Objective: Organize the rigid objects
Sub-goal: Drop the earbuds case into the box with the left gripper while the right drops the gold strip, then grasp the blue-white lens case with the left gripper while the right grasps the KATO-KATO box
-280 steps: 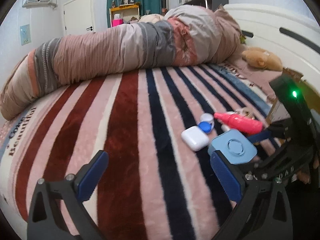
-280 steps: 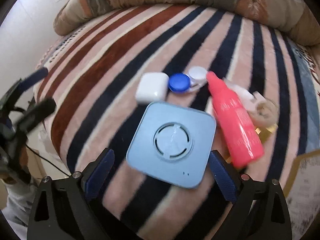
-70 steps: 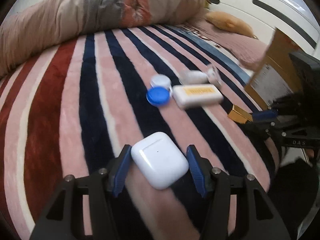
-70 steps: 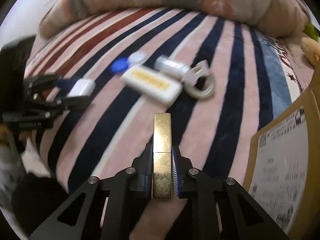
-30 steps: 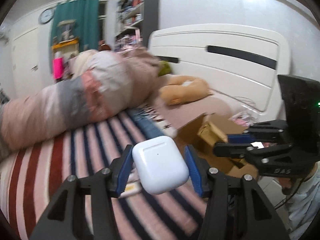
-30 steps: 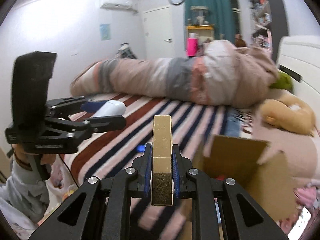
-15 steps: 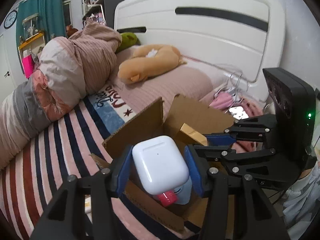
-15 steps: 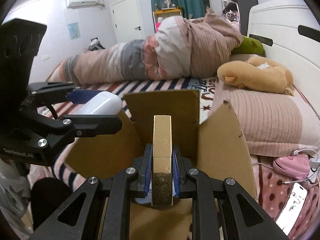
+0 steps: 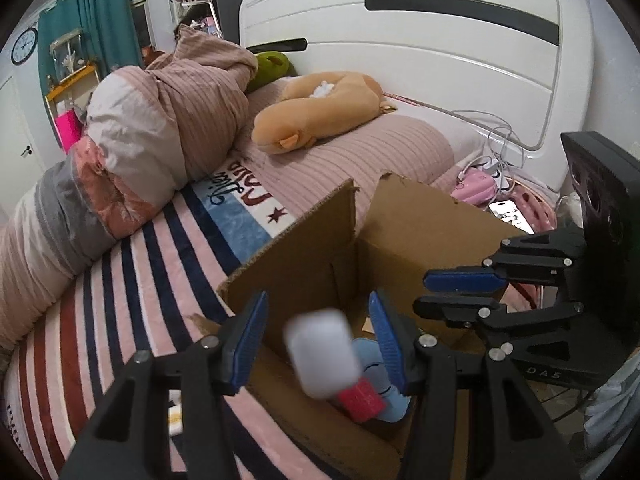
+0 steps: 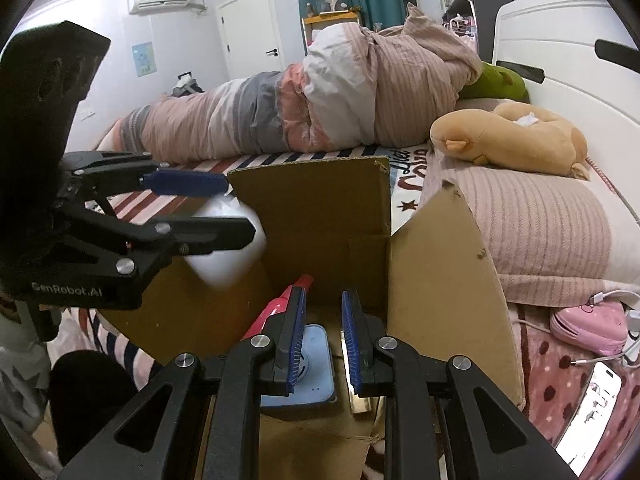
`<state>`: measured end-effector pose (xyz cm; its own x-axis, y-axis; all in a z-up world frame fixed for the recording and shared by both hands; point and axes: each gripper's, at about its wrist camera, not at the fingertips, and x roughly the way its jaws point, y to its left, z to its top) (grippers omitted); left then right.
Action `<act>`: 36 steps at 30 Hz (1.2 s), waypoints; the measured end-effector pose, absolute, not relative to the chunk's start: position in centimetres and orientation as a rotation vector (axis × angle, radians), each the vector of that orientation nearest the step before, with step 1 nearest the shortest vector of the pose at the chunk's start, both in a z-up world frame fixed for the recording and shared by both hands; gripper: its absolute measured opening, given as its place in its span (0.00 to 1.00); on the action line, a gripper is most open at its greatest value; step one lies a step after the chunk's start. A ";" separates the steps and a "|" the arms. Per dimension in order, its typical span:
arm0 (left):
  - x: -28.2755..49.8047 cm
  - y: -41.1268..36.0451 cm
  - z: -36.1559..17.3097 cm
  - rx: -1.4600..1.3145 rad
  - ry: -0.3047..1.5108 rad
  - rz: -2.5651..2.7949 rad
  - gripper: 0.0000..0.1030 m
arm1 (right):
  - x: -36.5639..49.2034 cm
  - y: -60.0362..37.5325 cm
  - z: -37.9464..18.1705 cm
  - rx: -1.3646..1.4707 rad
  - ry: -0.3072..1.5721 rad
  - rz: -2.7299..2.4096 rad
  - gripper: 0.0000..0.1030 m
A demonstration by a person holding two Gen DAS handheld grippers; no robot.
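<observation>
An open cardboard box [image 9: 420, 224] [image 10: 320, 208] stands on the bed. My left gripper [image 9: 318, 336] [image 10: 236, 208] is open over it, and the white earbuds case [image 9: 322, 362] [image 10: 228, 252] is blurred, falling free between its fingers. My right gripper [image 10: 322, 336] [image 9: 456, 294] is open above the box. The gold bar [image 10: 358, 396] lies on the box floor beside the light blue square device [image 10: 316, 372] [image 9: 374, 364]. The pink bottle [image 10: 276, 310] [image 9: 362, 398] lies in the box too.
A rolled striped duvet [image 9: 120, 152] [image 10: 320, 104] and a tan plush toy [image 9: 316, 112] [image 10: 512, 136] lie on the bed. A white headboard [image 9: 420, 32] stands behind. A phone [image 10: 588, 416] and pink pouch [image 10: 588, 324] with cables lie right of the box.
Both grippers opened over the box. The gold bar dropped from the right gripper to the box floor. The earbuds case left the left gripper and is falling.
</observation>
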<state>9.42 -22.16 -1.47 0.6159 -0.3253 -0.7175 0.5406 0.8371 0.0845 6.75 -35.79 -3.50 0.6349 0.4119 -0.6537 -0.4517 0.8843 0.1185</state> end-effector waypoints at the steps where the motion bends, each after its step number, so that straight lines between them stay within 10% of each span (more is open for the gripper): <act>1: 9.5 -22.0 -1.3 0.303 0.750 -0.508 0.56 | 6.9 -35.9 -3.5 -0.058 0.734 0.494 0.14; 18: 3.5 -10.4 3.7 0.256 0.595 -0.331 0.78 | 3.6 -29.5 0.6 -0.122 0.709 0.547 0.21; 29: 4.2 3.5 -2.7 0.124 0.689 -0.167 0.83 | 3.3 -15.8 -1.4 -0.227 0.775 0.716 0.28; 36: 7.5 6.9 -9.5 0.090 0.801 -0.178 0.83 | 7.0 -11.0 -7.8 -0.207 0.916 0.732 0.58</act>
